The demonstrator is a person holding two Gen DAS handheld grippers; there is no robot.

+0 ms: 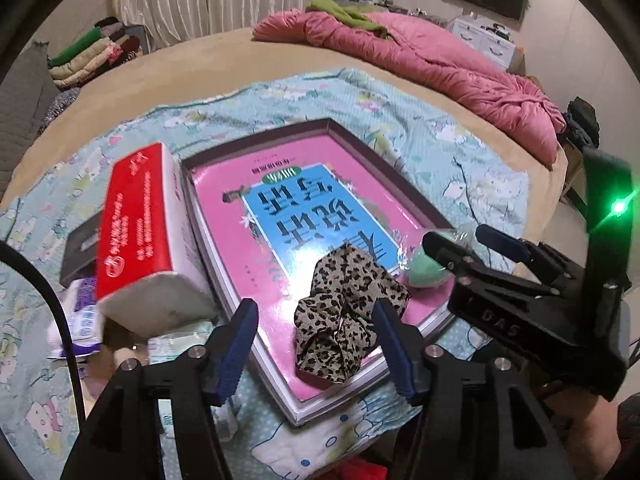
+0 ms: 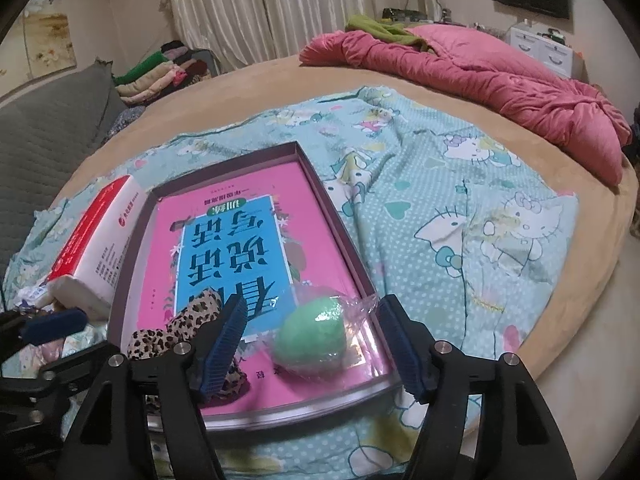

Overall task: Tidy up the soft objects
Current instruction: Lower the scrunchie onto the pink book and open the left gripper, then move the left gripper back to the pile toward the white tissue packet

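Drop-off step: both grippers apart, empty; scrunchie btwn left gripper pads, sponge btwn right gripper pads, both in tray. Next: back off, fetch tissue pack left of left gripper.

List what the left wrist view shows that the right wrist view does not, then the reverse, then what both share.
Only the left wrist view: a dark flat box behind the red-and-white tissue pack, and the right gripper's green light.

Only the right wrist view: a wall picture and a grey quilted cushion.

Both: the tray holding the leopard scrunchie and the wrapped green ball, each lying loose between open jaws; the pink duvet.
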